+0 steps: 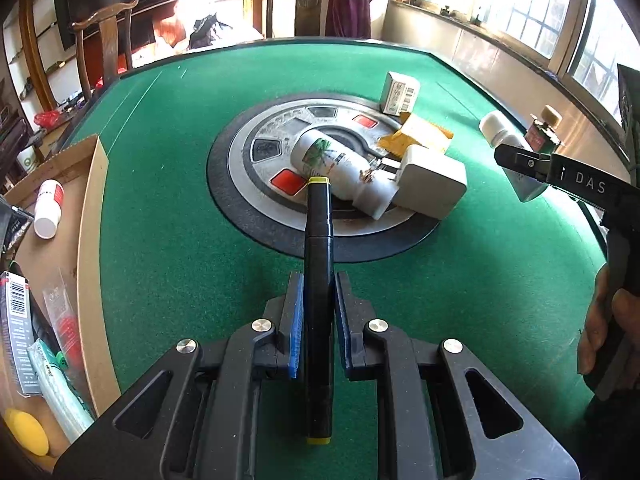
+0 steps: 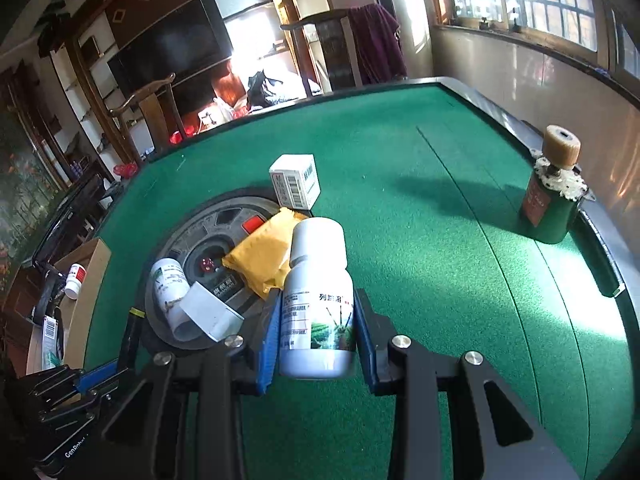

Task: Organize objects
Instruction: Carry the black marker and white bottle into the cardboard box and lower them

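My left gripper [image 1: 318, 286] is shut on a black marker [image 1: 318, 236] with yellow ends, which points forward over the green felt table [image 1: 172, 208]. In the right wrist view the marker [image 2: 132, 334] and the left gripper [image 2: 114, 366] sit at the lower left. My right gripper [image 2: 318, 298] is shut on a white labelled bottle [image 2: 316, 312], blue pads pressing both sides. The left wrist view shows that gripper [image 1: 520, 166] at the right, holding the bottle [image 1: 498, 130] tilted above the felt.
On the central disc [image 1: 256, 148] lie another white bottle [image 1: 336, 168], a white box [image 1: 434, 184], a yellow packet [image 1: 424, 134] and a barcode carton [image 1: 400, 94]. A green canister [image 2: 552, 204] stands far right. A cardboard box [image 1: 90, 240] at left holds a red-and-white bottle [image 1: 48, 208].
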